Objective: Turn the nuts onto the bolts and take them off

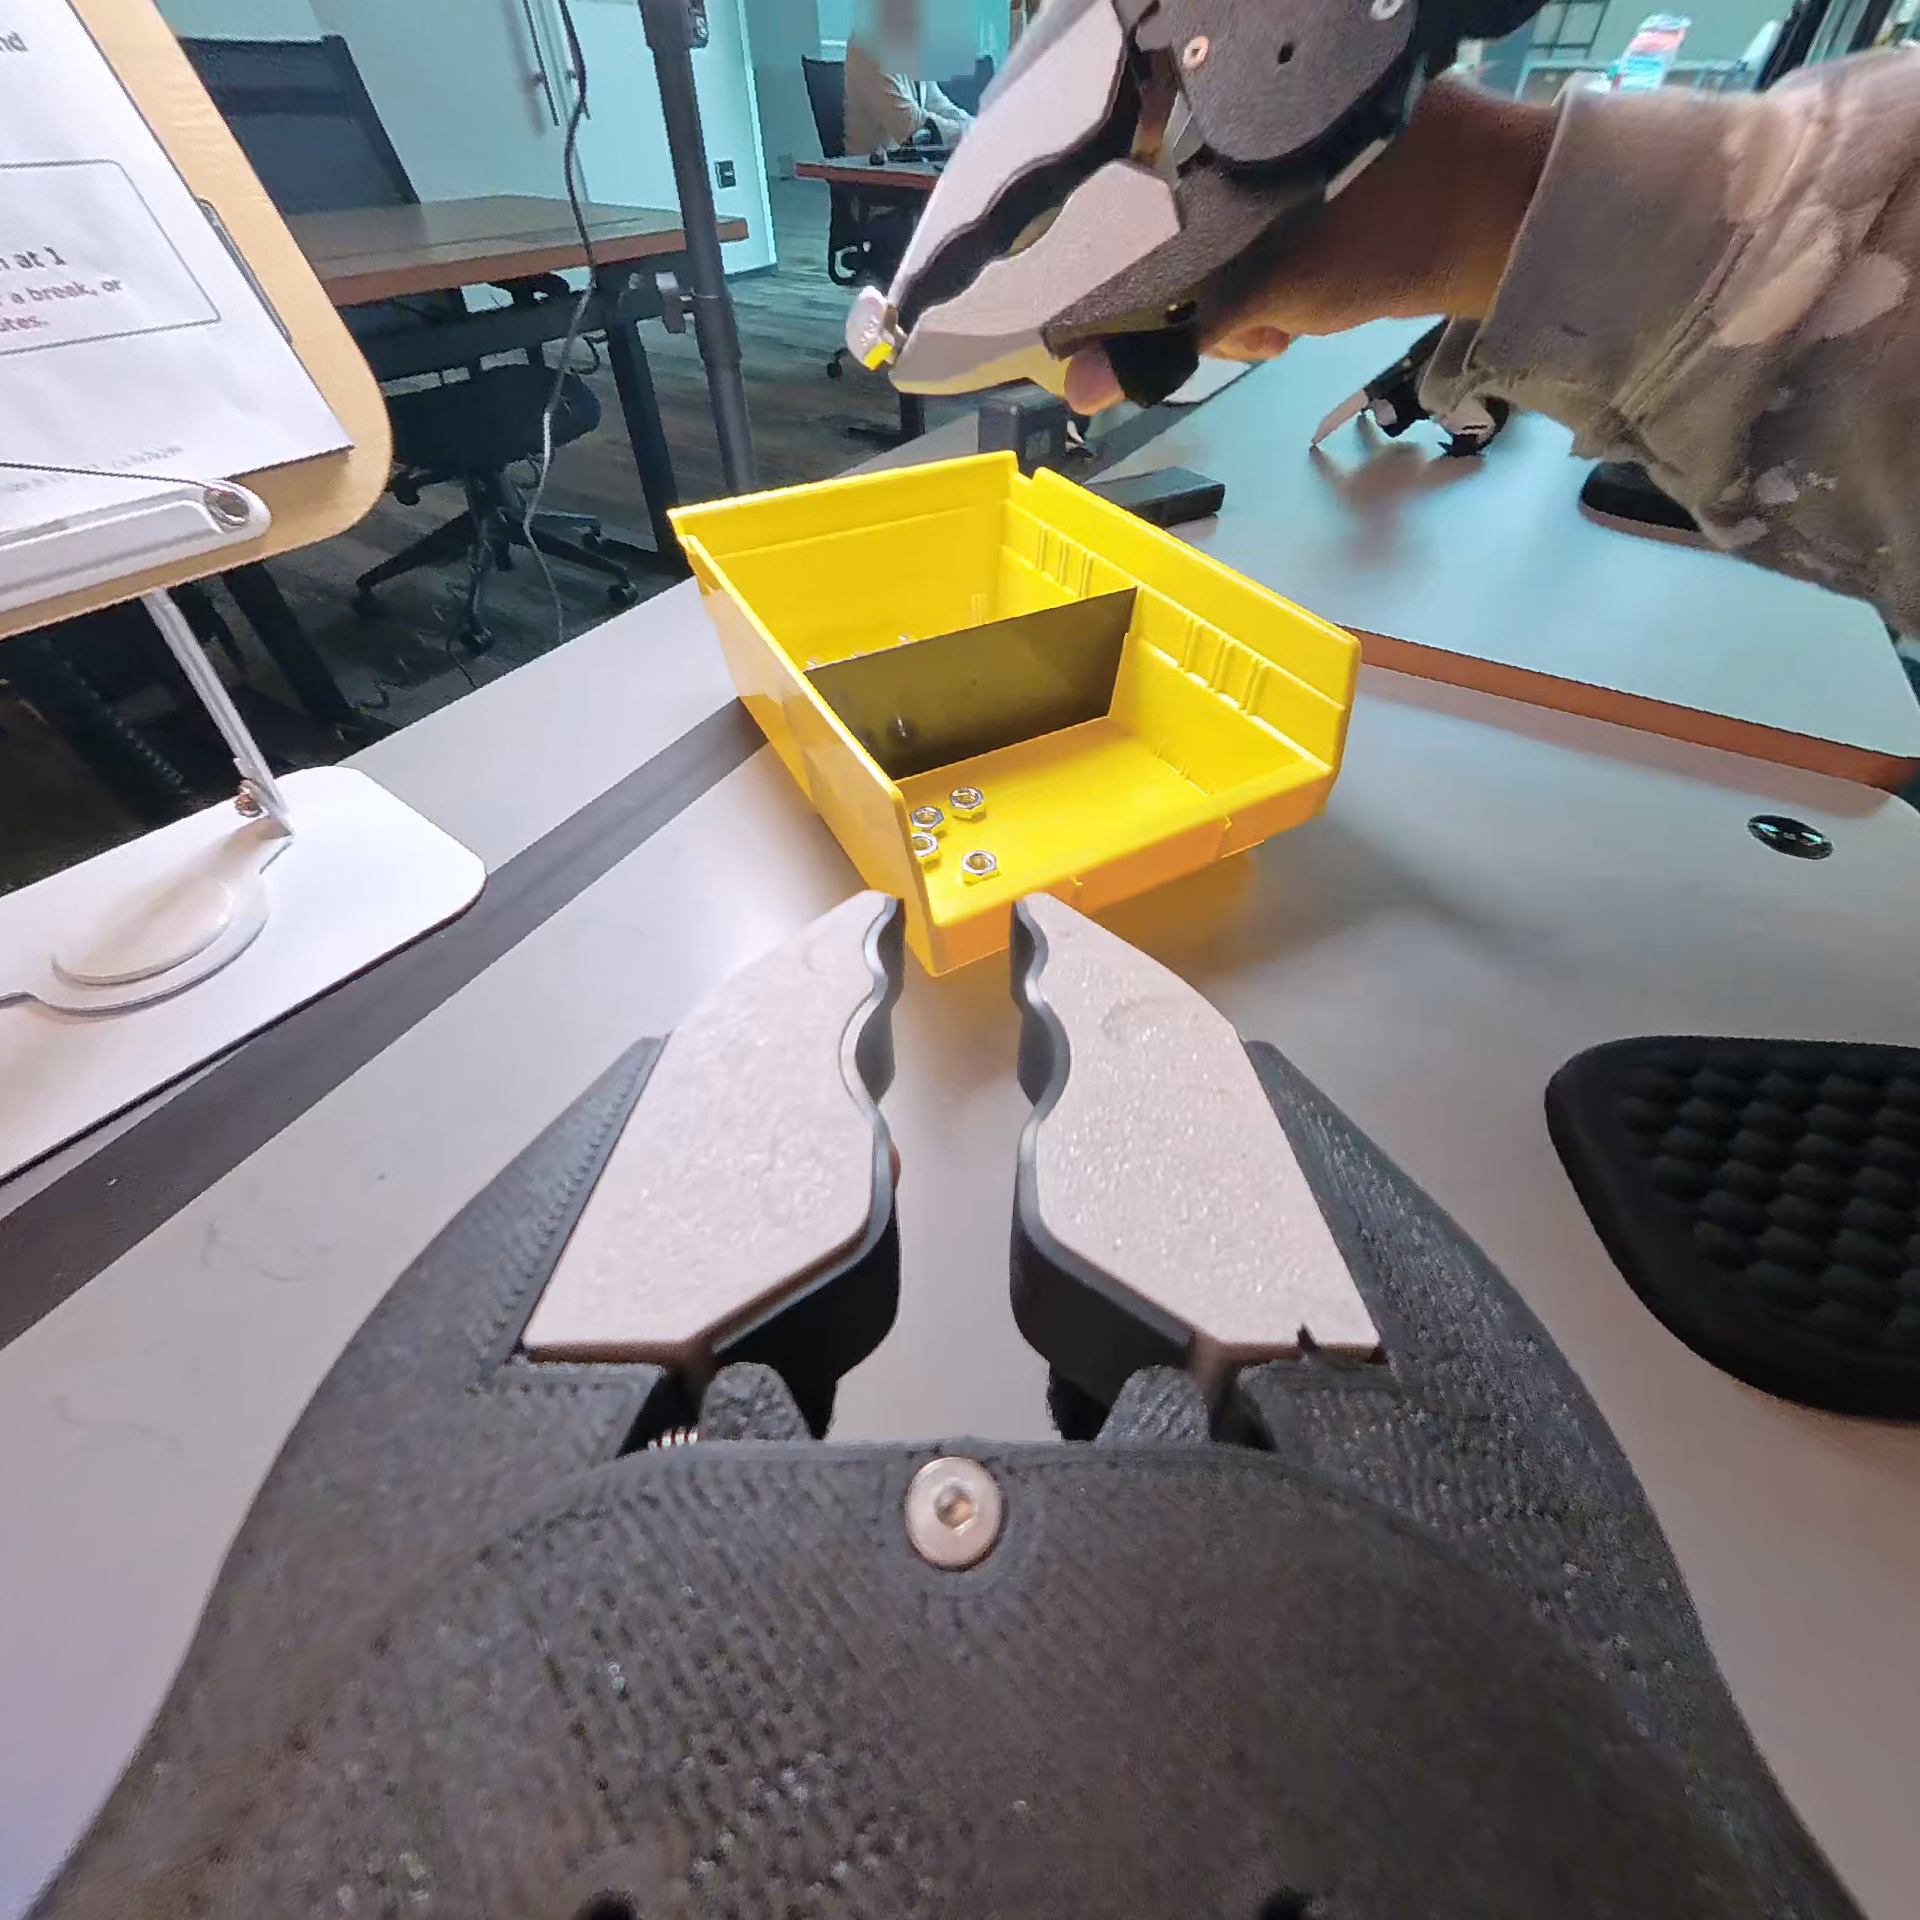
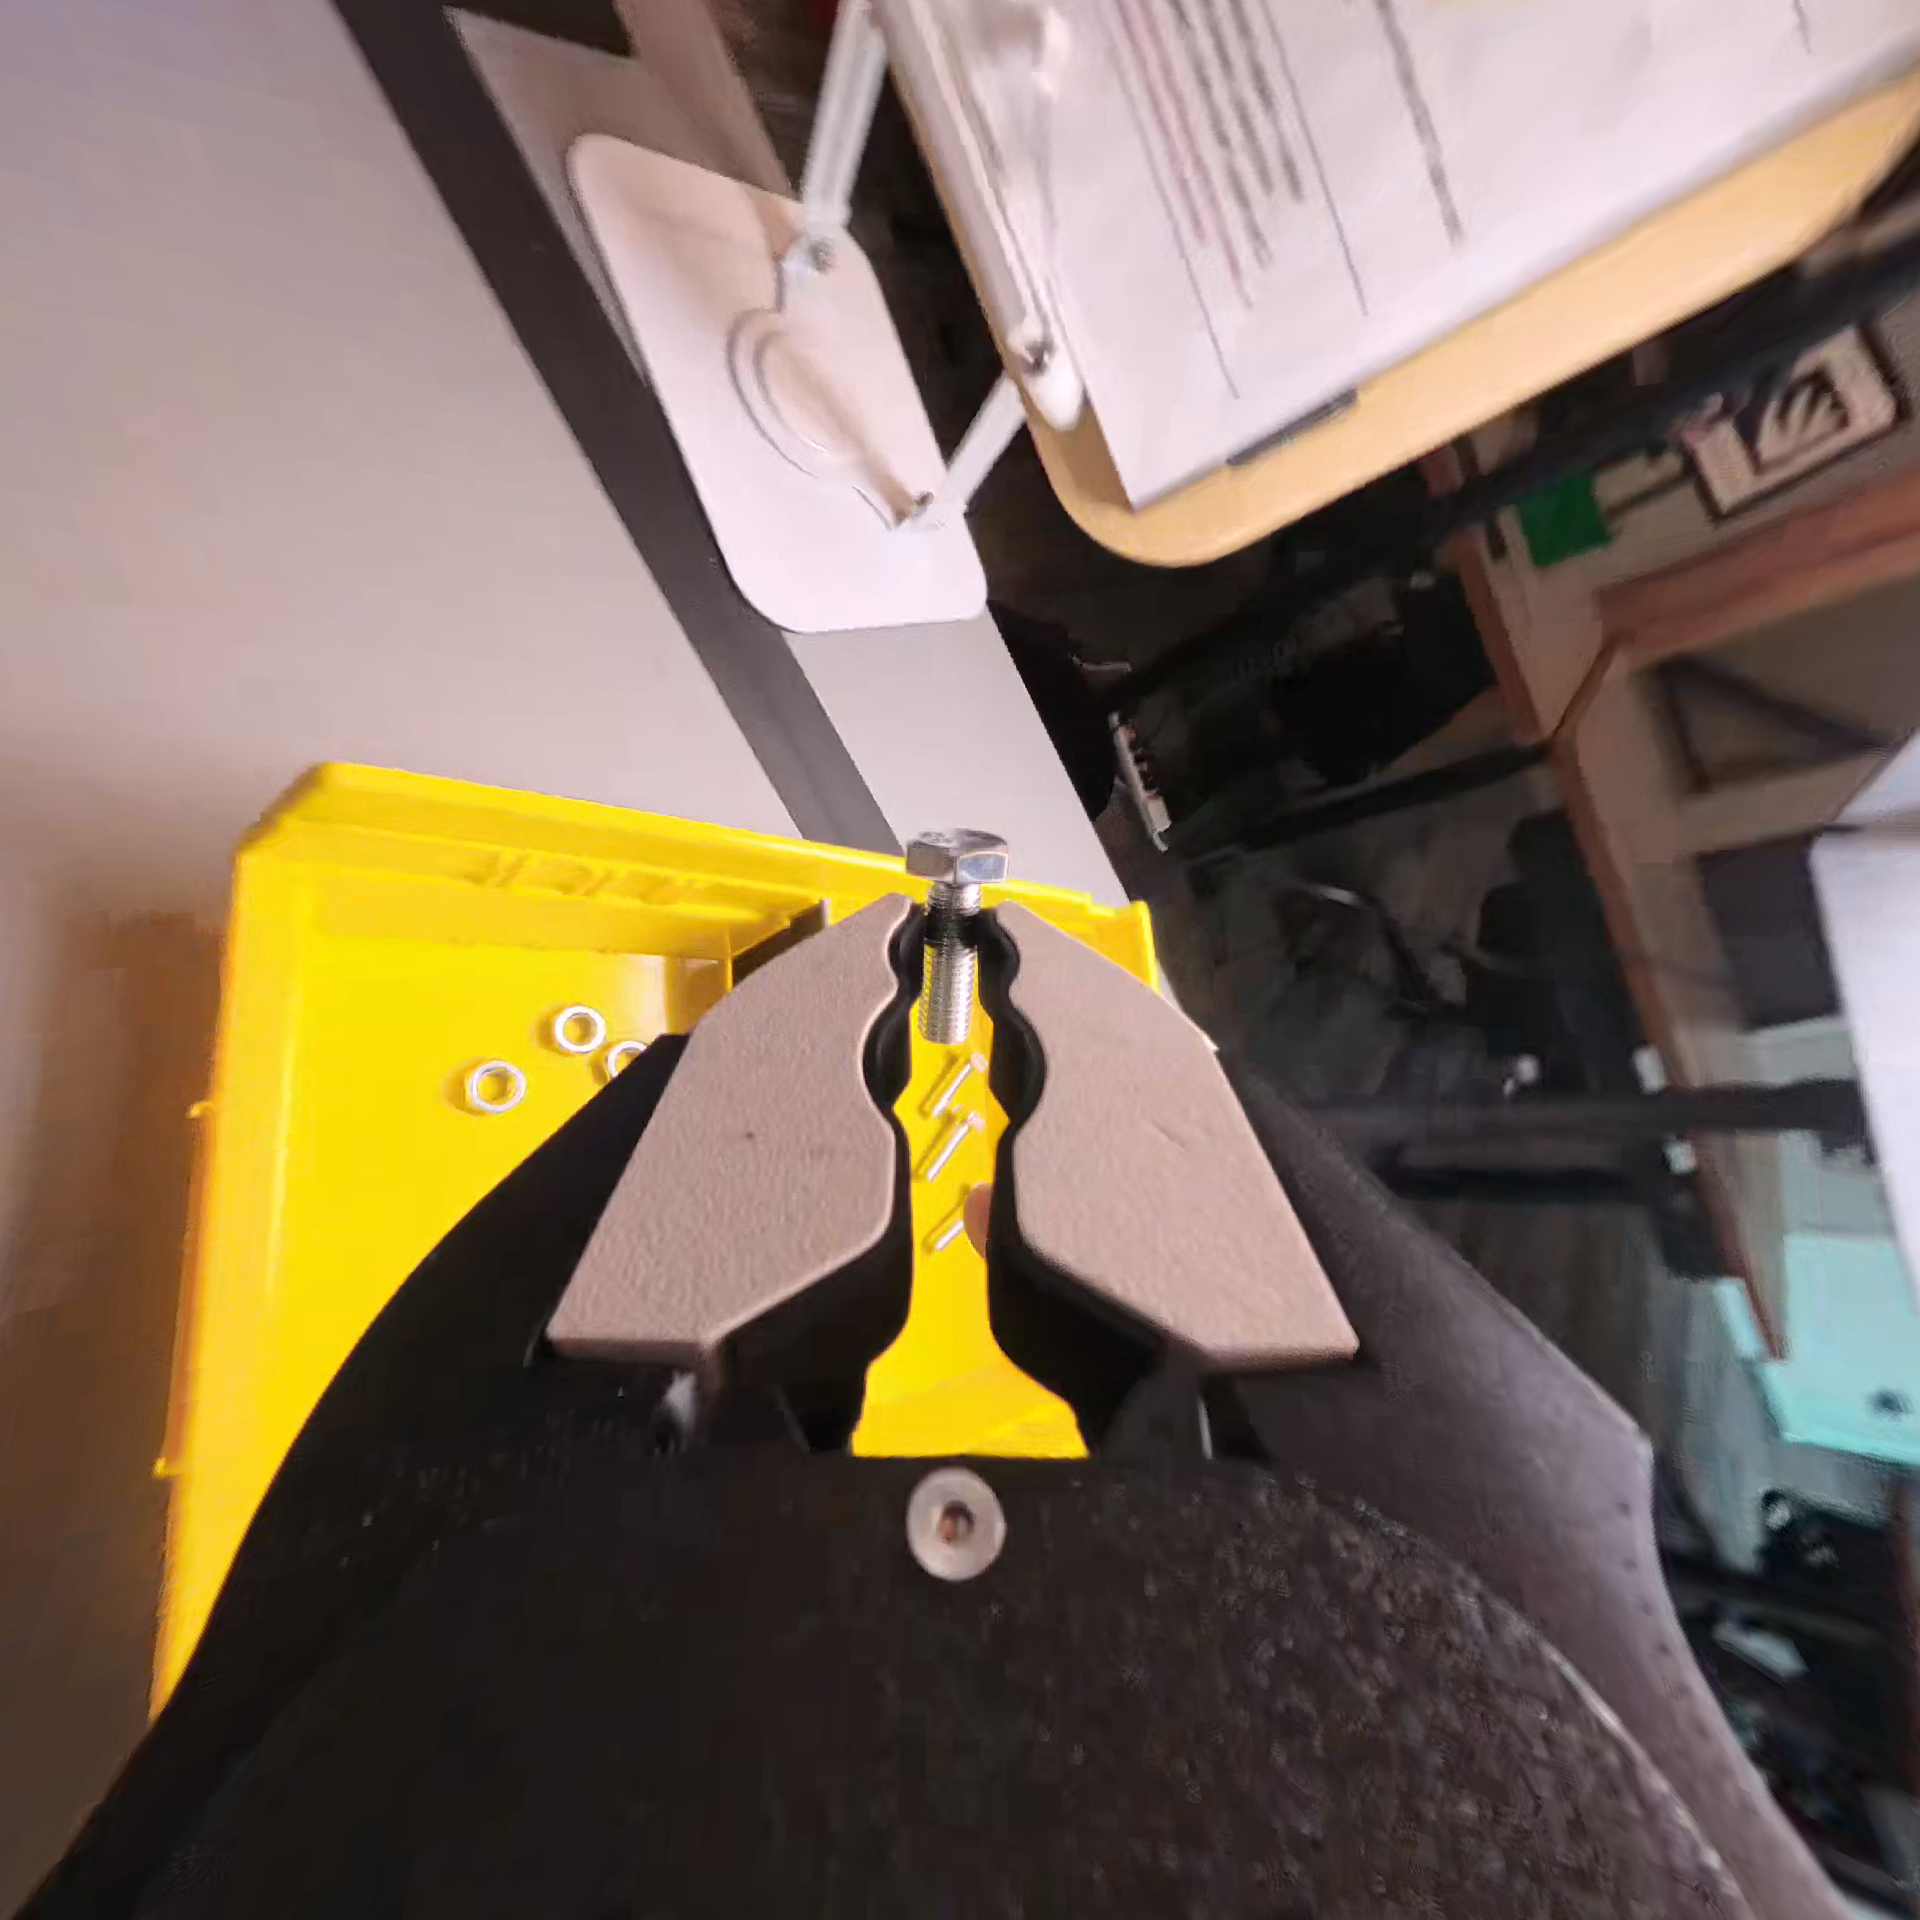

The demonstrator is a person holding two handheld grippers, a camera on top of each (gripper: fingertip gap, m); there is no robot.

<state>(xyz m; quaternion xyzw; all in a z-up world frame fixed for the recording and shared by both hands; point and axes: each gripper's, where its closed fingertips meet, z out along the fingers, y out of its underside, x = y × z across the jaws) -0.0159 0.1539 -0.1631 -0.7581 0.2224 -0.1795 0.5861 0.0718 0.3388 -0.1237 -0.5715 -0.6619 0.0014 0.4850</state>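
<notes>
Four silver hex nuts (image 1: 951,831) are seen in the near compartment of a yellow bin (image 1: 1226,665) on the grey bench (image 1: 520,1195). The left claw (image 1: 956,920) is held spread and empty before the bin, while a silver hex-head bolt (image 2: 951,935) is pinched by its threaded shank in the right claw (image 2: 954,920), raised above the bin.

A silver hex-head bolt (image 2: 953,935) is pinched by its threaded shank between the right gripper's fingers (image 2: 1091,1091), its head poking just past their tips. Four small silver hex nuts (image 1: 951,829) lie flat in a loose cluster just beyond the left gripper's fingers (image 1: 748,1122). More bolts (image 2: 951,1127) lie on their sides, seen through the gap between the right fingers.
</notes>
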